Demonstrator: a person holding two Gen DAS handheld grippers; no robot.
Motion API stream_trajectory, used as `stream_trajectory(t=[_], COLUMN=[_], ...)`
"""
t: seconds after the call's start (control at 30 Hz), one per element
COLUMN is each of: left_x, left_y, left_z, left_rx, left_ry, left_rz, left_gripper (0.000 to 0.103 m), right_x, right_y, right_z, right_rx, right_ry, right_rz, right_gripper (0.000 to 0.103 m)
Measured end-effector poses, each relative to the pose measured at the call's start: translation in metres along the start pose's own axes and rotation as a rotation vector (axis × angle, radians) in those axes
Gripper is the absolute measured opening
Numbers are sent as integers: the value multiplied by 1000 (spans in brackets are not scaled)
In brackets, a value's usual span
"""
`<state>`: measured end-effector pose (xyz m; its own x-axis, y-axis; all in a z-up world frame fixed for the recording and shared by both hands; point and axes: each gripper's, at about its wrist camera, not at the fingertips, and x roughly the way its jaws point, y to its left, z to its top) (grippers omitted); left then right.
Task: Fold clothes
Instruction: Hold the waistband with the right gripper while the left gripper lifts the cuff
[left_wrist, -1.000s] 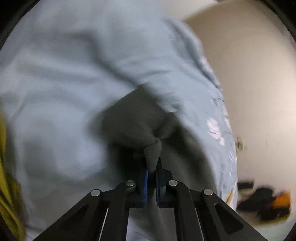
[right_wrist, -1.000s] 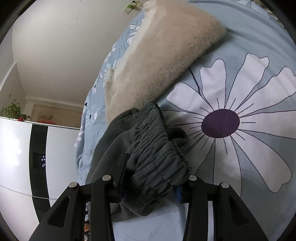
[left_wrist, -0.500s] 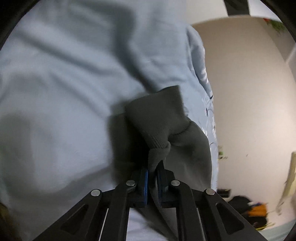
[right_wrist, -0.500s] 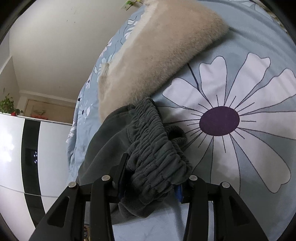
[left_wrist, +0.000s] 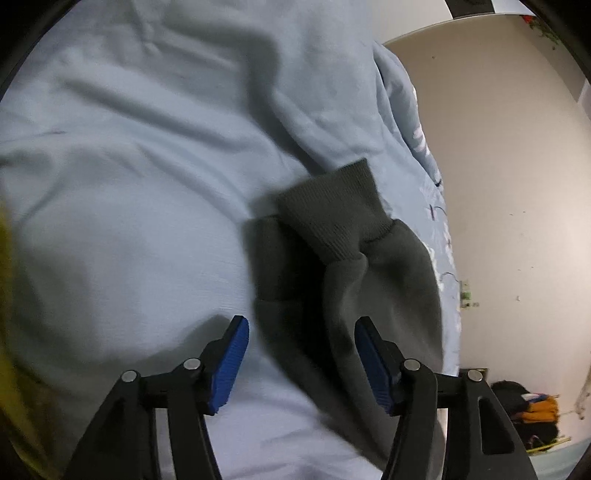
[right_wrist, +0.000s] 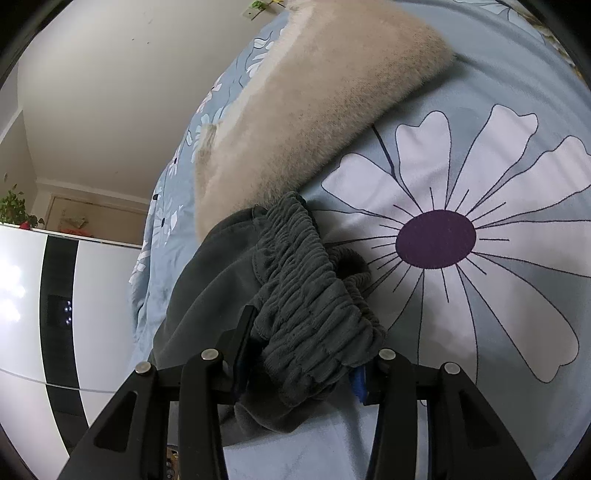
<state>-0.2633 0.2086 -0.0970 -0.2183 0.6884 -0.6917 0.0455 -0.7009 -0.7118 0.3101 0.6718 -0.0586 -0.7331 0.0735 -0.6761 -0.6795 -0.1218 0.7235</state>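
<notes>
Our left gripper (left_wrist: 301, 354) is spread wide, blue pads (left_wrist: 229, 363) gripping nothing; the dark grey sweatpants' ribbed ankle cuff (left_wrist: 334, 214) lies loose on the pale blue bedsheet (left_wrist: 129, 184) just ahead of the fingers, the leg running down between them; over on the right, our right gripper (right_wrist: 303, 354) is clamped on the bunched elastic waistband (right_wrist: 310, 295) of those sweatpants (right_wrist: 210, 280), above the big white flower print (right_wrist: 443, 236), a beige fluffy garment (right_wrist: 314, 110) touching the waistband's far edge
</notes>
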Motion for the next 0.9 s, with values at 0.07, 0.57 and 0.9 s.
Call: stream_trajectory(t=[0.07,0.57,0.9], left_x=[8,40,-122], left_y=[7,3,-89], left_z=[5,32,56], left_rx=[-39,-143,85], left_ry=[18,-11,-191], left_rz=[-6,-107,-267], left_gripper=[67,21,16], right_x=[1,-7,-74], right_y=[1,3,67], right_z=[0,-7,2], right_rx=[-2,18,-127], right_ry=[0,-20,-122], right_rz=[-1,-5,207], right_gripper=[46,46,38])
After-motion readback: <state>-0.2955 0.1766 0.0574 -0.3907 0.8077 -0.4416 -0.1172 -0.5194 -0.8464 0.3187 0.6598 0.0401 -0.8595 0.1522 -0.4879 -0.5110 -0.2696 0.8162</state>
